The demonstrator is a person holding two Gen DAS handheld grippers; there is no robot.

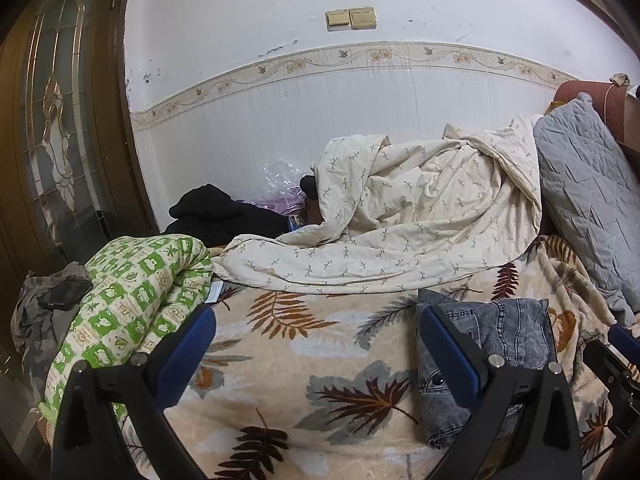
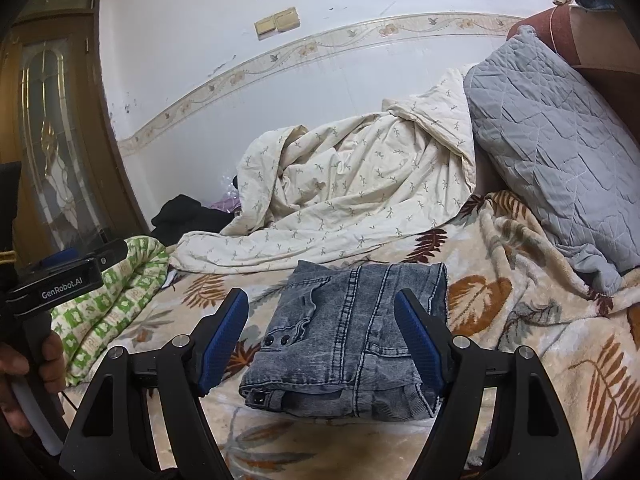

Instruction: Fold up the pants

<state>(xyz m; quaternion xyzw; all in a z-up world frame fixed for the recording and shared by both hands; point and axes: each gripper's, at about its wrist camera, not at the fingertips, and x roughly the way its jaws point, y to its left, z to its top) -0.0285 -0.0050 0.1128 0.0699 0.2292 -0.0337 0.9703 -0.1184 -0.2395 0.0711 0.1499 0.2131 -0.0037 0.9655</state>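
The pants are grey-blue jeans (image 2: 344, 344), folded into a compact rectangle on the leaf-patterned blanket (image 2: 520, 320). In the right wrist view they lie in front of and between the blue fingers (image 2: 224, 340) of my right gripper (image 2: 322, 304), which stands open with its pads off the denim. In the left wrist view the jeans (image 1: 508, 336) sit to the right, partly behind the right finger. My left gripper (image 1: 320, 344) is open over bare blanket with nothing in it. A hand (image 2: 20, 364) holds the left gripper (image 2: 60, 276) at the left of the right wrist view.
A rumpled cream duvet (image 1: 400, 216) lies behind the jeans along the wall. A green-and-white quilt (image 1: 132, 292) is rolled at the left, and a grey quilted pillow (image 2: 560, 152) leans at the right. Dark clothes (image 1: 216, 216) lie by the wooden door (image 1: 60, 120).
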